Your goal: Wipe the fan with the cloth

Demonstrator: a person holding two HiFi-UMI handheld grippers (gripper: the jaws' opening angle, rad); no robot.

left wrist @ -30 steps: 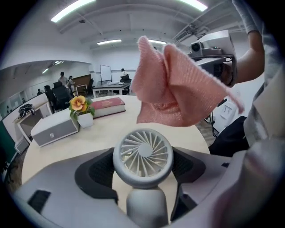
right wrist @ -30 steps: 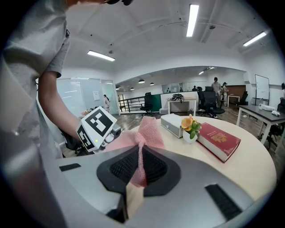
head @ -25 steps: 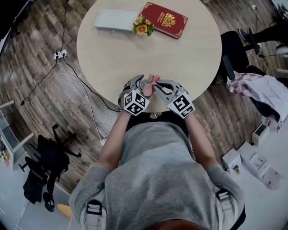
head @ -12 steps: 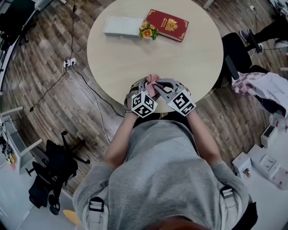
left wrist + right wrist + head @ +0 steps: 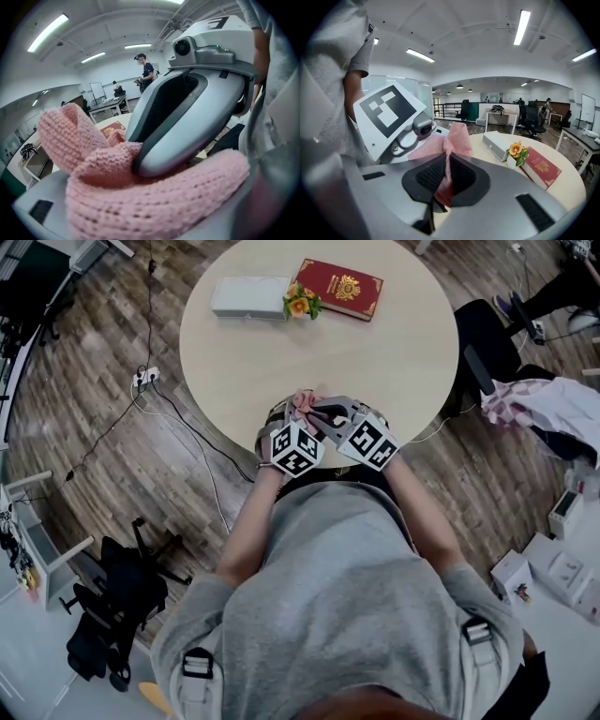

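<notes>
At the 6 o'clock rim of the round table (image 5: 375, 352), close against the person's body, holding a pink cloth (image 5: 305, 401) from two sides. Pinched thin between the ribbed black pads of the right gripper (image 5: 323, 412), closed tight on one fold. Bunched thick across the left gripper (image 5: 289, 418), apparently closed on it too, with a loose ear sticking up toward 10 o'clock in the left gripper view. Chunky knit with ribbed stitches, soft and springy. Likely light, limp and grippy rather than slippery, with nothing to break. Best taken at a doubled fold, not a single edge, leaving a free pad of knit to rub with. Likely to drape, and to snag on sharp corners or grille bars. No fan found in any view. Toward 12 o'clock on its smooth pale top: a flat white box (image 5: 248, 297), a small orange flower (image 5: 300, 302), a hard red book (image 5: 339, 288) with a gold crest.
</notes>
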